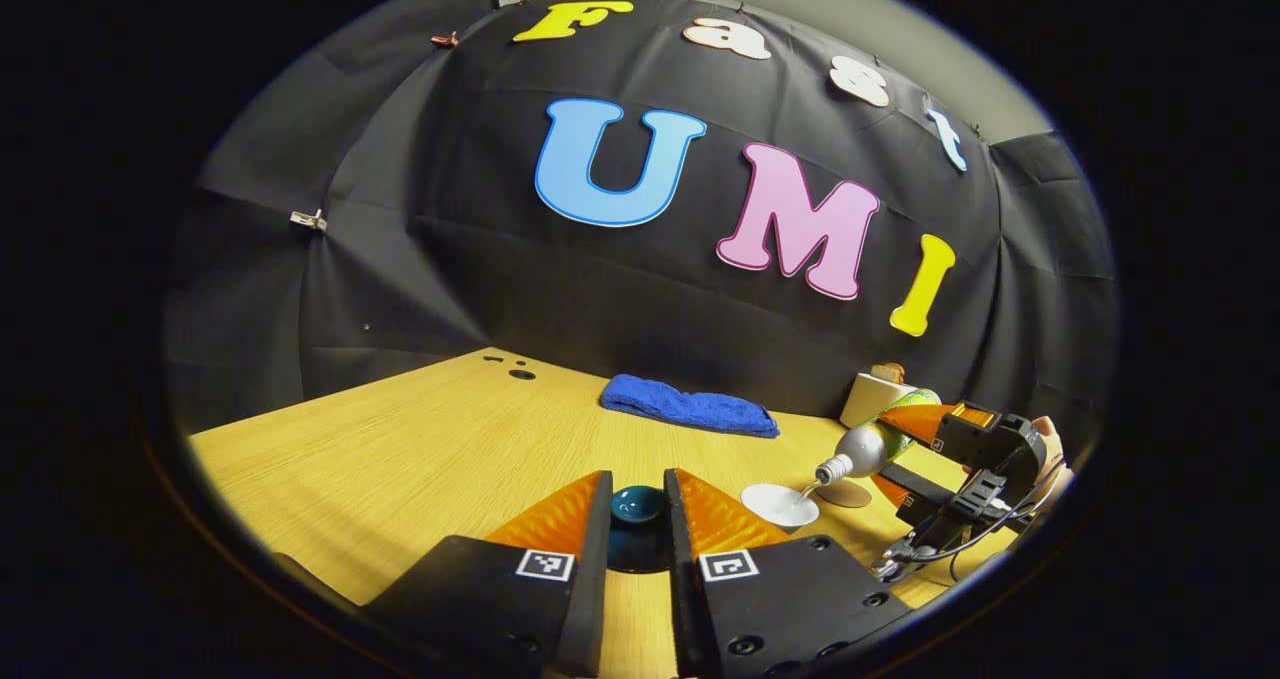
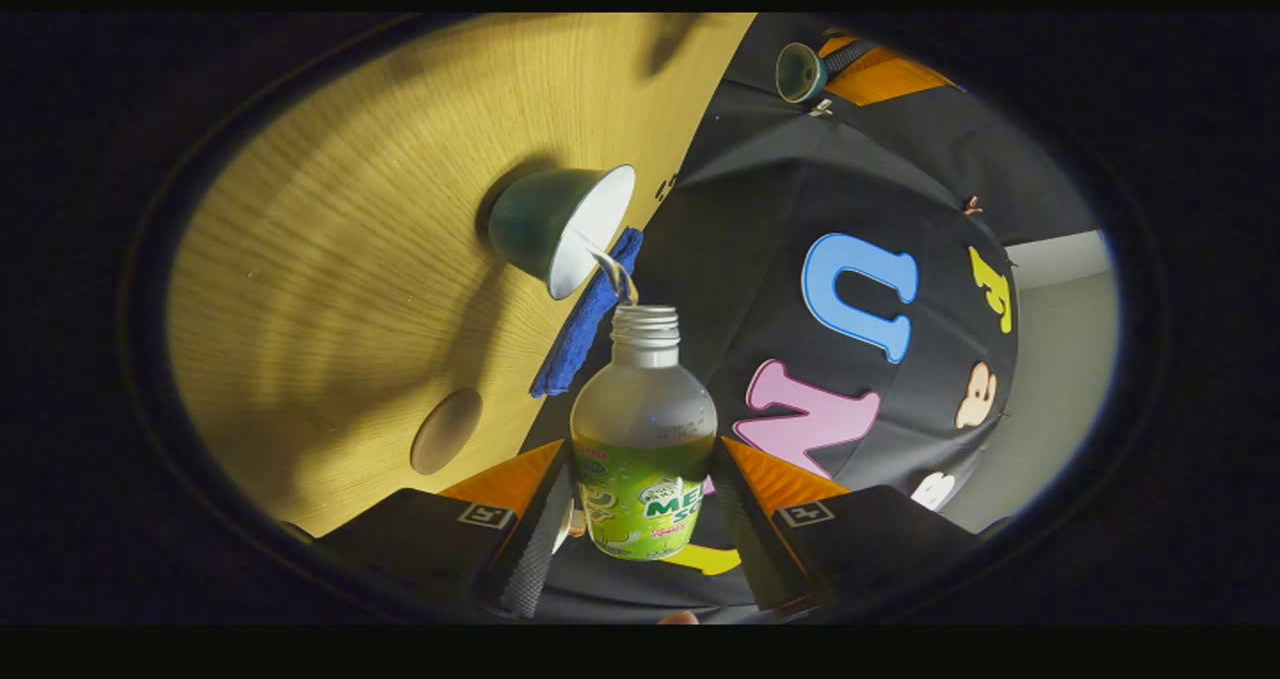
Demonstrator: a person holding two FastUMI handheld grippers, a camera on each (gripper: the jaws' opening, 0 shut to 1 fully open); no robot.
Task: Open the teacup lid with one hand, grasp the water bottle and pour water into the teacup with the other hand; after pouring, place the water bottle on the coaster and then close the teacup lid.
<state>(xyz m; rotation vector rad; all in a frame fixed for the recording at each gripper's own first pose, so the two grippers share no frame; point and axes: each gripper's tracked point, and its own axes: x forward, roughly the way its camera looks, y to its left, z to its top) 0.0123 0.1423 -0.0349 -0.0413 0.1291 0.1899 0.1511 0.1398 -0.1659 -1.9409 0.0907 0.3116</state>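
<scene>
My left gripper (image 1: 638,484) is shut on the dark teal teacup lid (image 1: 637,507), held just above the wooden table. In the right gripper view, that lid (image 2: 801,71) shows far off at the top. My right gripper (image 2: 645,451) is shut on the water bottle (image 2: 645,429), which has a green label and no cap. The bottle (image 1: 872,444) is tilted with its mouth over the teacup (image 2: 560,227), green outside and white inside. A thin stream of water (image 2: 620,277) runs from the mouth into the cup (image 1: 780,505). The round brown coaster (image 2: 446,429) lies bare beside the cup.
A folded blue towel (image 1: 690,406) lies at the back of the table, behind the cup. A white box (image 1: 873,397) stands at the back right near the cloth wall. The wooden table (image 1: 420,449) stretches open to the left, with small holes (image 1: 520,372) near its far edge.
</scene>
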